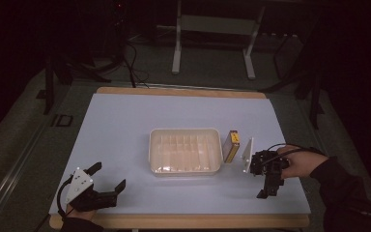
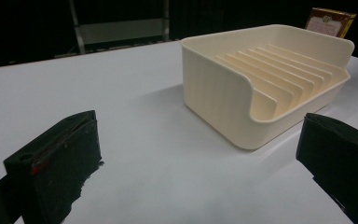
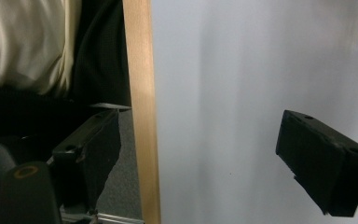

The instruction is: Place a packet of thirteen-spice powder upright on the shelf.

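Resting near the front left corner of the white-topped table (image 1: pixel 125 121), the left gripper (image 1: pixel 110 178) lay low on the surface, jaws spread wide with nothing between them, its grey three-cornered plate uppermost and the person's left hand (image 1: pixel 79 210) behind it.

Item: cream ribbed tray (image 1: pixel 185 151), rectangular with rounded corners, raised walls and parallel ridges across its floor, placed at the table's centre. In the left gripper view the tray (image 2: pixel 261 84) stood ahead of the spread jaws, well apart from them.

Item: small yellow and brown box (image 1: pixel 231 146), standing just beside the tray's right wall; whether the two touched could not be told. Its top edge (image 2: pixel 330 21) showed behind the tray's far wall.

Item: right gripper (image 1: pixel 265 192), held in the person's right hand (image 1: pixel 303 164) to the right of the box, jaws pointing toward the front edge of the table. In the right gripper view its jaws stood released, wide apart and empty, above the white surface and the wooden table edge (image 3: pixel 142 112).

Item: dark sleeve (image 1: pixel 348 193), entering from the lower right.
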The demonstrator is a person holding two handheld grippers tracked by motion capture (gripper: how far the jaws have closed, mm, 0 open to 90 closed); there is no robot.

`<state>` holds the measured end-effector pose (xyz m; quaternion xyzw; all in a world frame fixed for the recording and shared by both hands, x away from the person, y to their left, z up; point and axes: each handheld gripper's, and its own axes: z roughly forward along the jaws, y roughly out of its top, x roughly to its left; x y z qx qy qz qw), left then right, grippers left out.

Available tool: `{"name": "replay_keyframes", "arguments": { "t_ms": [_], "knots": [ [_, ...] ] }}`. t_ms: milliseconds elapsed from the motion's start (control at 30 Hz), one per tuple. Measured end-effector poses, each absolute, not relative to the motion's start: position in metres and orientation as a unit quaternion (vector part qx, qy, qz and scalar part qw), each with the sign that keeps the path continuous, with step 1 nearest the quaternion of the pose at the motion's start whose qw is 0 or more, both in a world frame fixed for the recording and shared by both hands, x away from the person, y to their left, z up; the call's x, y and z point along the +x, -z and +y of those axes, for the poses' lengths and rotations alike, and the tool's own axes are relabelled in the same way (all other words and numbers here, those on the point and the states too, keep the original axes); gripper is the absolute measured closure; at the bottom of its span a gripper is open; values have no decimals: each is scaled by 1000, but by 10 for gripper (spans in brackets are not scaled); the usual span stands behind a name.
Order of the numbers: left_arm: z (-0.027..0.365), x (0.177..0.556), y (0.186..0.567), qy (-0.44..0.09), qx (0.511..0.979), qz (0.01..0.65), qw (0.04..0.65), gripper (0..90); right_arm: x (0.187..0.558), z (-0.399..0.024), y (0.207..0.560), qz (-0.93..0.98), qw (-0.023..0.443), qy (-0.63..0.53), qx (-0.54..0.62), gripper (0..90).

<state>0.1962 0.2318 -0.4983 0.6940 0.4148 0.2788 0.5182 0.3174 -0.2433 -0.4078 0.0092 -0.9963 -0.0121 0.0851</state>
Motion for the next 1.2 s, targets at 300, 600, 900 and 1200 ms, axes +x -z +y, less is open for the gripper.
{"name": "replay_keyframes", "arguments": {
  "t_ms": [300, 600, 900, 1200],
  "knots": [
    [232, 196, 498, -278, 693, 415, 519, 0, 318, -226, 405, -996, 85, 11, 25, 141],
    [232, 196, 498, -276, 692, 416, 521, 0, 322, -211, 401, -995, 88, 15, 41, 141],
    [232, 196, 498, -275, 694, 415, 521, 0, 326, -201, 388, -996, 70, 18, 57, 142],
    [232, 196, 498, -275, 694, 414, 521, 0, 341, -196, 368, -997, 26, 34, 60, 142]
  ]
}}
